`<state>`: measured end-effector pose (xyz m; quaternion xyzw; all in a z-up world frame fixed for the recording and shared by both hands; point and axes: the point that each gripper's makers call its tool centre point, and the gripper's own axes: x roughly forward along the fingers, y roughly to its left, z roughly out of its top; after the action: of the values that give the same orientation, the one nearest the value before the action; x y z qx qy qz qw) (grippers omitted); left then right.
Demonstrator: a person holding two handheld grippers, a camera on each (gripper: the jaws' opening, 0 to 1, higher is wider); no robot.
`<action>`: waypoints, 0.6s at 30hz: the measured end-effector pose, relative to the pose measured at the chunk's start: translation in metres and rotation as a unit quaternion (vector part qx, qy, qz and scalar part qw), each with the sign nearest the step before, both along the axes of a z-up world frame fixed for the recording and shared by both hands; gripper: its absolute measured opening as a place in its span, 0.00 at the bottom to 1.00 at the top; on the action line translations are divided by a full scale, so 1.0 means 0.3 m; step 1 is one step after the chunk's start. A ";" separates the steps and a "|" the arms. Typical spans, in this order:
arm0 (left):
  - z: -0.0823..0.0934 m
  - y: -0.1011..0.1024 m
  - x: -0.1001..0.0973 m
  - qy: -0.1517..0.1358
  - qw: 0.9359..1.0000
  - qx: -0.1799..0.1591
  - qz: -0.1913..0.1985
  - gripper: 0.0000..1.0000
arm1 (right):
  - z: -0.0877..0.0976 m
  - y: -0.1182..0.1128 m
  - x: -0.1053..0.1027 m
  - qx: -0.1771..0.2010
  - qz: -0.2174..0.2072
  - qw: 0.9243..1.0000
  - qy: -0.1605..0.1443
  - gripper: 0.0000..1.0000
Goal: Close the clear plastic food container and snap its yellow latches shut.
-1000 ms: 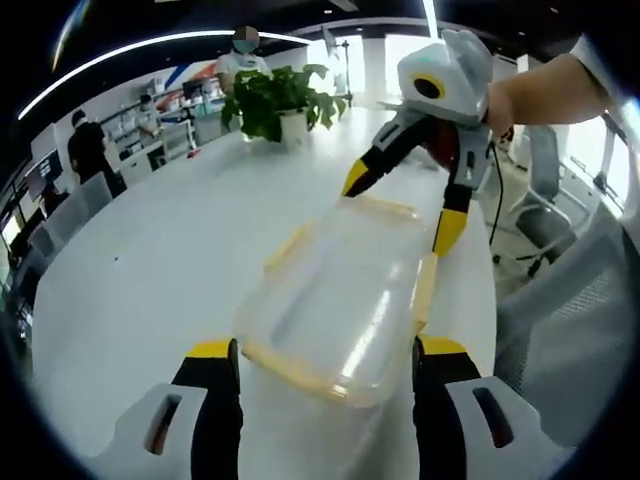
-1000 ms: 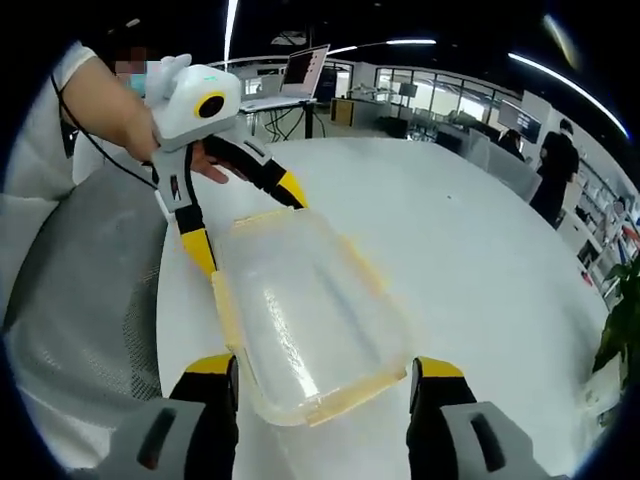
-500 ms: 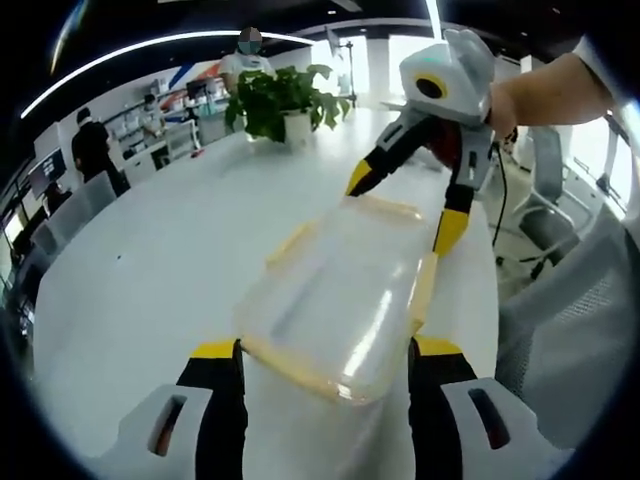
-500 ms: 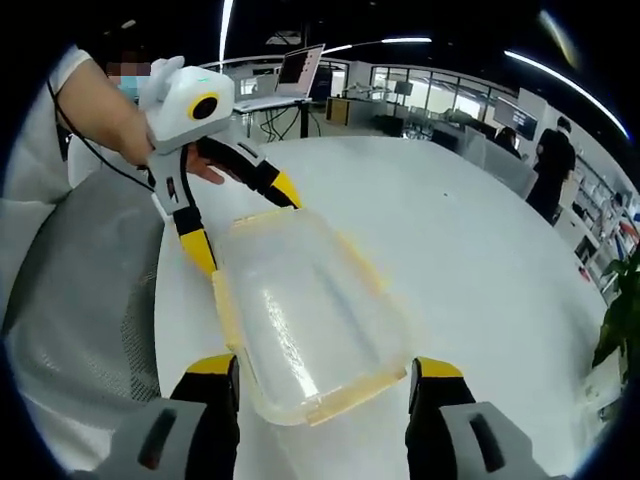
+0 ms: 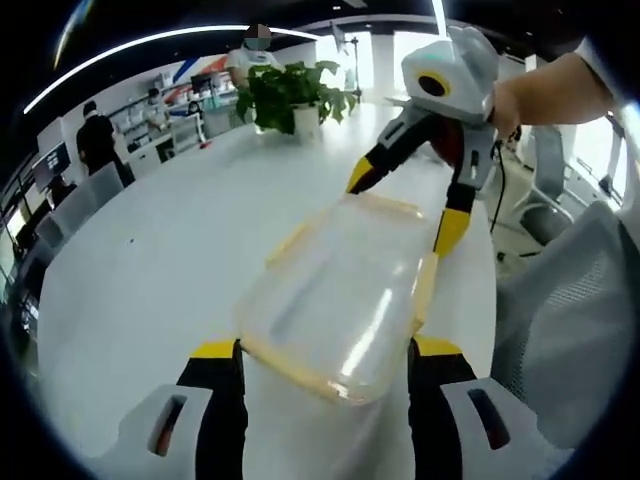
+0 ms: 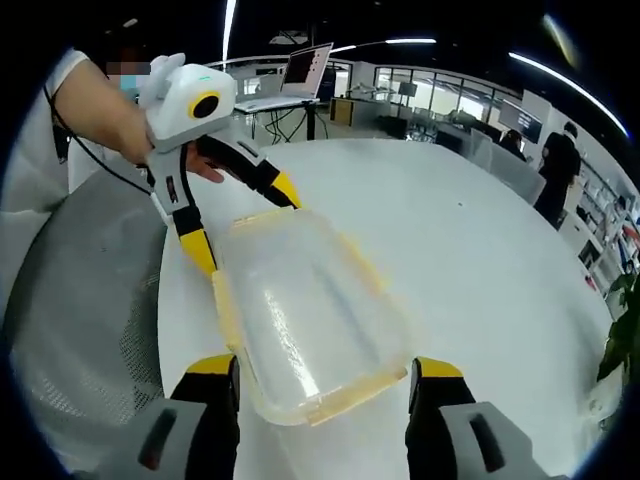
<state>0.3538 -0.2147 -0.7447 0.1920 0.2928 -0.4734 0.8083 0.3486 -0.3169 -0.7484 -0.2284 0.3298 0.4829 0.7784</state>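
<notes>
Left claw (image 5: 324, 355) first: its two jaws stand apart on either side of one short end of the clear plastic food container (image 5: 340, 295), the yellow tips just beside the corners, and I cannot tell whether they press the plastic. That container lies flat on the white worktop (image 5: 150, 270), near the edge closest to the grey mesh chair (image 5: 565, 320), and I use it as my landmark.

Across the container from there, my right claw (image 6: 322, 370) straddles the opposite short end in the same way, jaws apart, one tip at each corner.

The lid seems to sit down on the base all round, so I judge the closing done or nearly so. The yellow latches (image 6: 342, 402) are what remains: the long side strips and the end flaps look as if they splay slightly outward, not folded tight, though the fisheye blur keeps me from being sure. I expect each still needs pressing down until it clicks.

Far beyond the container, a potted plant (image 5: 290, 95) stands on the worktop.
</notes>
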 end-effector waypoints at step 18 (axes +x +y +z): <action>-0.002 0.334 0.003 0.007 1.000 0.020 0.002 0.63 | -0.004 0.340 -0.001 0.013 -0.002 1.000 0.003 0.67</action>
<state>0.3546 -0.1144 -0.7452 0.2043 0.3087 -0.4673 0.8029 0.3483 -0.2149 -0.7495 -0.2162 0.3262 0.4866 0.7811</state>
